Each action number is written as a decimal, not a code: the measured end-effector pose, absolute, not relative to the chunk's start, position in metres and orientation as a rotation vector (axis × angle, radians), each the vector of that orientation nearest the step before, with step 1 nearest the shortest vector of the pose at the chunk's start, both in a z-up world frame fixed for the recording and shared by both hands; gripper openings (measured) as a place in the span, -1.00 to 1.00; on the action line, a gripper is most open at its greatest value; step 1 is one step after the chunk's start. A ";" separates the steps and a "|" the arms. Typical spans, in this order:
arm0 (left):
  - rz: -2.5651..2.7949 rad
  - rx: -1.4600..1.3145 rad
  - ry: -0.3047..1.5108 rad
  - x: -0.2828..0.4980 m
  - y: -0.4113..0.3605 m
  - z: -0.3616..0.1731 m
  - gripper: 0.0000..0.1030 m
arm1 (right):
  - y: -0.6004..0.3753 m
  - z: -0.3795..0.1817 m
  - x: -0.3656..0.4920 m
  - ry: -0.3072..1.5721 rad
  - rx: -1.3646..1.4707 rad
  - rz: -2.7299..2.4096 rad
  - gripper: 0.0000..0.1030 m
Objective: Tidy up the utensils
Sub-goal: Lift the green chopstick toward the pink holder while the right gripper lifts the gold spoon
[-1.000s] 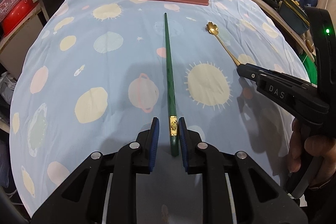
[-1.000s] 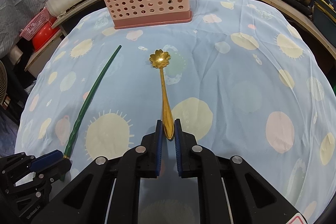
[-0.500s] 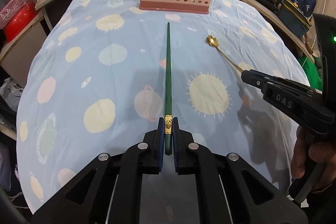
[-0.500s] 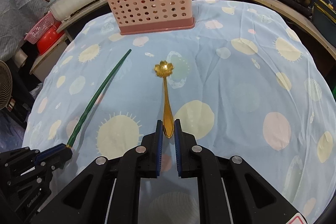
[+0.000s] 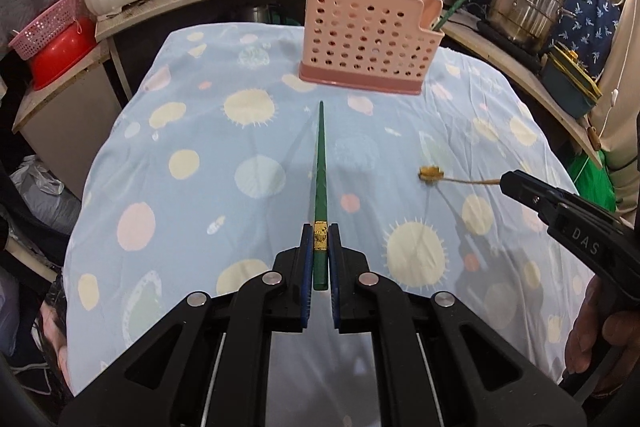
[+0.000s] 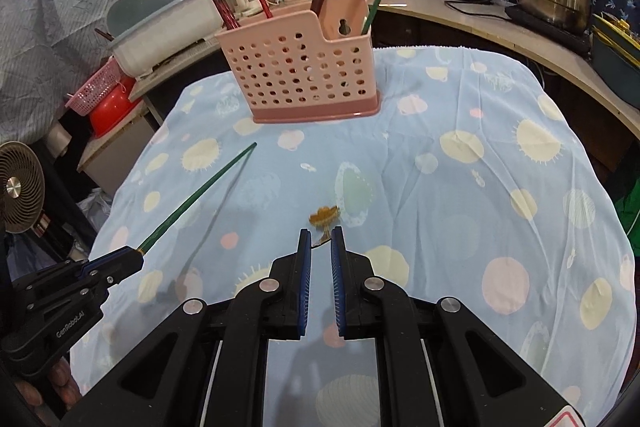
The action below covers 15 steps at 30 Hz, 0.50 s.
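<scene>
Above the planet-print blue tablecloth [image 5: 192, 195], my left gripper [image 5: 320, 247] clamps the thick end of a long green chopstick [image 5: 320, 163], tip aimed at the perforated pink plastic utensil basket [image 5: 368, 39]; my right gripper [image 6: 320, 243] pinches the thin handle of a gold flower-bowled spoon [image 6: 325, 215], both lifted clear. I judge the spoon's narrow hold may twist or slip, and the chopstick's tip could snag a basket hole.

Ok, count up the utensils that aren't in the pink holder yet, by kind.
green chopstick: 1, held in the left claw
gold spoon: 1, held in the right claw
Total: 2
</scene>
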<state>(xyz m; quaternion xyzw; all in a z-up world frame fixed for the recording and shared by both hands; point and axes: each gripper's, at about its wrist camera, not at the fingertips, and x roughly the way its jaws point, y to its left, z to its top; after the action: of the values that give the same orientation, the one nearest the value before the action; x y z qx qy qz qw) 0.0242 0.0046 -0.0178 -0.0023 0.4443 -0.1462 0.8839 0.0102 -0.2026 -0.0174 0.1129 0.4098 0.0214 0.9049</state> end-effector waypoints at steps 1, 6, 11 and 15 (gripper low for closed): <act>-0.305 -0.005 0.920 0.025 0.005 -0.016 -0.87 | -0.203 -0.015 0.010 0.842 0.235 0.045 -0.82; -0.313 -0.006 0.904 0.030 0.003 -0.005 -0.87 | -0.205 -0.005 0.014 0.823 0.245 0.050 -0.96; -0.322 -0.005 0.883 0.035 0.000 0.006 -0.87 | -0.205 -0.002 0.019 0.820 0.247 0.050 -0.97; -0.322 -0.008 0.884 0.039 0.000 0.009 -0.87 | -0.207 -0.005 0.020 0.828 0.256 0.047 -0.97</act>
<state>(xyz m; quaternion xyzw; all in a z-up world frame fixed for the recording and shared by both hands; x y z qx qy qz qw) 0.0393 0.0001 0.0094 -0.0038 0.4259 -0.1550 0.8914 0.0201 -0.2070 -0.0051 0.1240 0.4010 0.0230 0.9074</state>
